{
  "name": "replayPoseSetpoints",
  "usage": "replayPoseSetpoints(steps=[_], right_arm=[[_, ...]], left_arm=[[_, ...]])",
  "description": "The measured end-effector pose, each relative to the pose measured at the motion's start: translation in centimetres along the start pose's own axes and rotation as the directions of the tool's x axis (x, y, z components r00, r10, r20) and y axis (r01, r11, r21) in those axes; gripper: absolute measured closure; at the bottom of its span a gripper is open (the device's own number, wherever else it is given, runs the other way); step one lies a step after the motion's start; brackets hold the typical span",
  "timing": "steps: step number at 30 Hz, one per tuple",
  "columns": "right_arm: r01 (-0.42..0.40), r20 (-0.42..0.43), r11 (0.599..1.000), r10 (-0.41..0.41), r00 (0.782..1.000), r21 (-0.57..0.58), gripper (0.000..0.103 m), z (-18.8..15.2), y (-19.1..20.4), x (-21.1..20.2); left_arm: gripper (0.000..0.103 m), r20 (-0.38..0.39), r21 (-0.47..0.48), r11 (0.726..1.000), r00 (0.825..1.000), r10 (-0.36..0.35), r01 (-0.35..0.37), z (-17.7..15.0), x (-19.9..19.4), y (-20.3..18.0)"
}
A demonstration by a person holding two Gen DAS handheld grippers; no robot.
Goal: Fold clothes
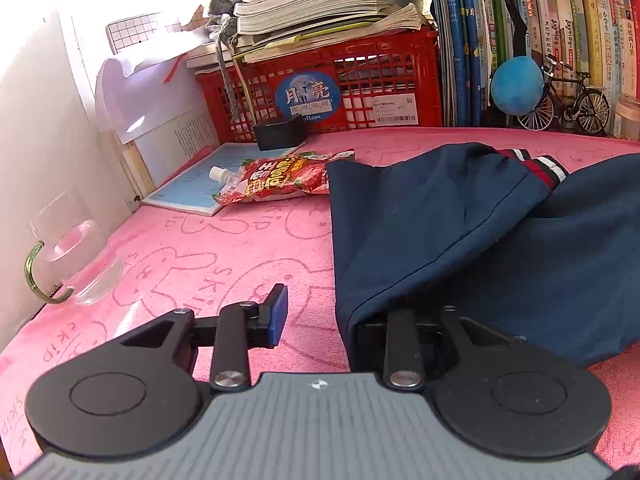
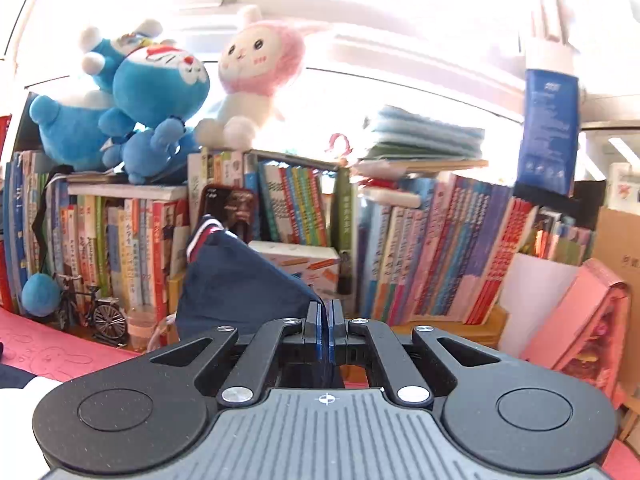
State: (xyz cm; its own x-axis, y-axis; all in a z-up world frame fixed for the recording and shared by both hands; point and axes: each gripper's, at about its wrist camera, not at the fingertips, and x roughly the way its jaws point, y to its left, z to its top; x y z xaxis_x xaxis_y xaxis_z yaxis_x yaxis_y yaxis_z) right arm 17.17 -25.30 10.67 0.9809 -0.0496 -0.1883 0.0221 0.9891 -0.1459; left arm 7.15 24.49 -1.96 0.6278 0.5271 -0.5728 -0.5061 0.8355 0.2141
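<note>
A round blue sticker [image 1: 307, 96] on the red crate [image 1: 400, 76] read "月亮" with "Moon" below. The pink cloth [image 1: 208, 256] covering the bench carried "SKiP" repeated beside rabbit outlines. Book spines [image 1: 560, 40] bore Chinese titles, mostly too small to read.

garment [image 1: 440, 216]: navy blue, cuff banded in red, white and dark stripes
tablecloth [image 1: 200, 248]: pink, outlined rabbits and lettering in darker pink
crate [image 1: 384, 76]: red lattice with a round blue sticker
snack pouch [image 1: 280, 180]: red strawberry print, white cap
glass jug [image 1: 76, 256]: clear, green handle
left gripper [image 1: 320, 312]: black with blue pads
right gripper [image 2: 325, 320]: black, blue pads
plush toys [image 2: 160, 88]: blue and white
plush rabbit [image 2: 256, 64]: pink and white
ball [image 1: 516, 84]: blue
</note>
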Motion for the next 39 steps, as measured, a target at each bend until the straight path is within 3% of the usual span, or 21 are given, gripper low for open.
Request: replayPoseSetpoints(steps=[3, 6, 8, 9, 11, 14, 16, 17, 18, 19, 21, 23, 25, 26, 27, 28, 30, 32, 34, 36, 39], right_arm=[[0.168, 0.022, 0.986, -0.168, 0.985, 0.024, 0.098, -0.4, -6.5, -4.1], [0.332, 0.018, 0.942, -0.333, 0.943, 0.041, 0.098, -1.4, -12.9, -7.8], [0.412, -0.038, 0.91, -0.41, 0.911, 0.047, 0.098, -3.0, -16.5, -9.1], [0.411, -0.086, 0.909, -0.405, 0.91, 0.073, 0.098, -4.2, -18.2, -9.4], [0.366, -0.182, 0.92, -0.339, 0.923, 0.141, 0.098, -6.6, -21.0, -9.8], [0.25, -0.258, 0.94, -0.188, 0.948, 0.231, 0.087, -8.9, -19.9, -7.8], [0.168, -0.294, 0.941, -0.079, 0.953, 0.294, 0.052, -10.2, -18.7, -6.2], [0.128, -0.309, 0.937, -0.023, 0.951, 0.326, 0.023, -10.9, -18.1, -5.4], [0.089, -0.322, 0.93, 0.033, 0.946, 0.358, 0.012, -11.6, -17.4, -4.6], [0.051, -0.333, 0.919, 0.09, 0.939, 0.39, 0.012, -12.3, -16.8, -3.8], [0.047, -0.363, 0.91, 0.116, 0.925, 0.412, 0.0, -12.8, -15.3, -1.0], [0.078, -0.433, 0.894, 0.136, 0.891, 0.441, 0.0, -13.1, -13.8, 3.1], [0.114, -0.529, 0.876, 0.174, 0.83, 0.468, 0.001, -13.9, -13.1, 6.5], [0.121, -0.543, 0.871, 0.183, 0.819, 0.476, 0.017, -14.0, -12.7, 7.3], [0.119, -0.537, 0.868, 0.186, 0.823, 0.483, 0.072, -13.9, -12.2, 7.6], [0.123, -0.525, 0.869, 0.171, 0.834, 0.48, 0.101, -13.5, -11.9, 7.3], [0.098, -0.447, 0.883, 0.134, 0.885, 0.459, 0.099, -11.7, -12.1, 5.4], [0.099, -0.355, 0.928, 0.038, 0.934, 0.36, 0.099, -9.4, -12.7, 2.6], [0.124, -0.261, 0.947, -0.045, 0.964, 0.296, 0.099, -7.1, -14.5, -0.5], [0.161, -0.2, 0.943, -0.105, 0.974, 0.292, 0.099, -5.5, -17.2, -3.2], [0.266, -0.153, 0.915, -0.229, 0.961, 0.304, 0.099, -4.4, -21.3, -6.3]], left_arm=[[0.069, -0.002, -0.012, 1.0, 1.0, -0.002, 0.002, 0.0, 0.0, 0.2], [0.067, -0.002, -0.015, 1.0, 1.0, 0.004, -0.004, 0.0, 0.0, 0.2], [0.066, -0.002, -0.01, 1.0, 1.0, 0.012, -0.012, 0.0, 0.0, 0.1], [0.066, -0.002, -0.006, 1.0, 1.0, 0.016, -0.016, 0.0, 0.0, 0.0], [0.065, 0.0, 0.008, 1.0, 1.0, 0.027, -0.027, 0.0, 0.0, -0.2], [0.065, -0.002, 0.0, 1.0, 1.0, 0.03, -0.03, 0.0, 0.0, -0.1], [0.064, -0.004, -0.009, 0.999, 1.0, 0.031, -0.031, 0.0, 0.0, 0.1], [0.062, -0.005, -0.014, 0.999, 1.0, 0.031, -0.031, 0.0, 0.0, 0.2], [0.06, -0.006, -0.018, 0.999, 0.999, 0.031, -0.031, 0.0, 0.1, 0.3], [0.059, -0.007, -0.023, 0.999, 0.999, 0.031, -0.032, 0.0, 0.1, 0.3], [0.054, -0.009, -0.032, 0.999, 0.999, 0.032, -0.032, 0.0, 0.1, 0.5], [0.052, -0.011, -0.041, 0.999, 0.999, 0.032, -0.033, 0.0, 0.1, 0.6], [0.049, -0.013, -0.05, 0.998, 0.999, 0.033, -0.034, 0.0, 0.2, 0.8], [0.049, -0.013, -0.052, 0.998, 0.999, 0.033, -0.034, 0.0, 0.2, 0.8], [0.049, -0.013, -0.051, 0.998, 0.999, 0.034, -0.035, 0.0, 0.2, 0.8], [0.049, -0.013, -0.049, 0.998, 0.999, 0.036, -0.037, 0.0, 0.2, 0.8], [0.049, -0.011, -0.043, 0.998, 0.999, 0.04, -0.04, 0.0, 0.1, 0.7], [0.049, -0.011, -0.042, 0.998, 0.999, 0.039, -0.039, 0.0, 0.1, 0.7], [0.049, -0.011, -0.044, 0.998, 0.999, 0.036, -0.037, 0.0, 0.1, 0.8], [0.049, -0.012, -0.047, 0.998, 0.999, 0.034, -0.034, 0.0, 0.1, 0.8], [0.049, -0.011, -0.047, 0.998, 0.999, 0.032, -0.032, 0.1, 0.2, 0.9]])
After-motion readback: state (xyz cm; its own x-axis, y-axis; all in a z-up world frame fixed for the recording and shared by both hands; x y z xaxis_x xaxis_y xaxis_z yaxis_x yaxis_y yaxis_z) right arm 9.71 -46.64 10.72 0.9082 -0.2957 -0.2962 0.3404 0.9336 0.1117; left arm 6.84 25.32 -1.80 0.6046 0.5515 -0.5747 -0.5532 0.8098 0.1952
